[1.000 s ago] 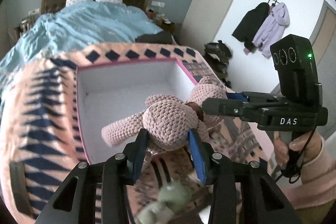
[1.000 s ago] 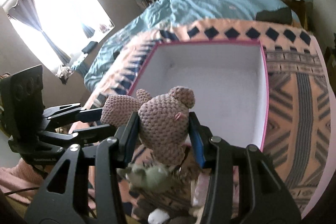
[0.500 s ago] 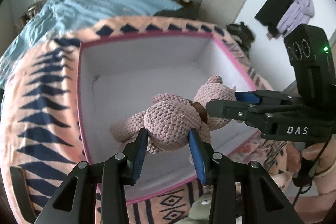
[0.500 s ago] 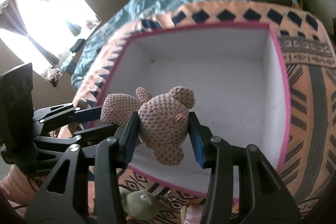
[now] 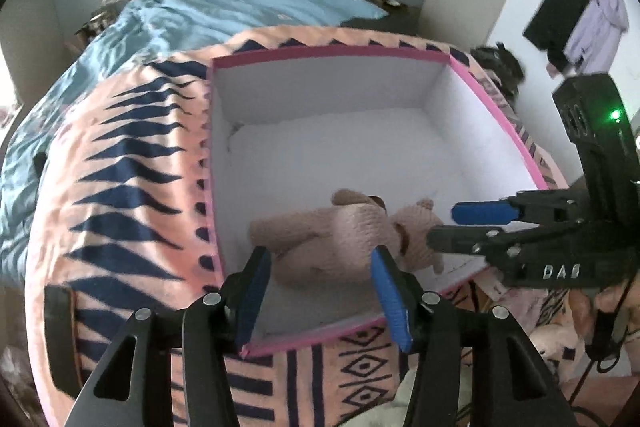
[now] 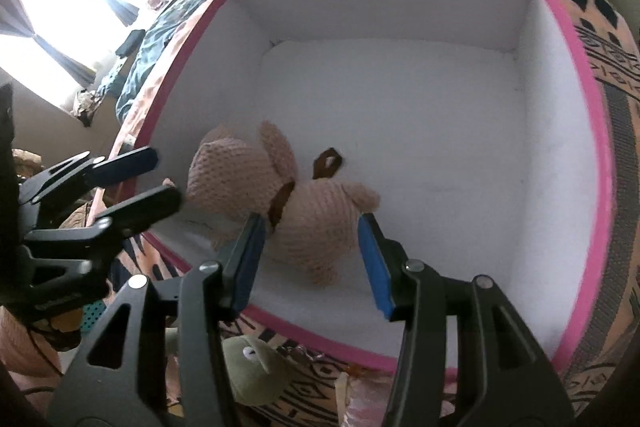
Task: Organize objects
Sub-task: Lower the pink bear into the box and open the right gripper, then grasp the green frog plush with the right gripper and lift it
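Left gripper point(image 5: 320, 281) standing part open above the near corner of the pink-rimmed box point(image 5: 332, 51), blue pads point(image 5: 390, 297) clear of the pink crocheted bear point(image 5: 348, 233), which lies between and below them on the white box floor; jaws just been opening, nothing pinched. Right gripper point(image 6: 312, 259) likewise part open, jaws just been widening a little, pads point(image 6: 374, 265) flanking the bear's body point(image 6: 304, 211) without pressing it. Bear lying on its side inside the box, near the front wall and toward the left-hand corner in the right wrist view, brown collar and a brown tag showing. In the left wrist view, right gripper's fingers point(image 5: 478, 225) reaching over the box rim beside the bear's head; white lettering on its body reading roughly "DAS", blurred; green indicator lamp point(image 5: 614, 115) lit on its housing. No other legible writing. Green plush toy point(image 6: 252, 367) lying outside the box, just beyond its front wall, on the patterned pink and navy blanket point(image 5: 120, 187). Against the frames of a second earlier: bear then clamped in both grippers and held above the box opening, now released and resting on the floor; both grippers lower and nearer the box; box filling far more of each view.
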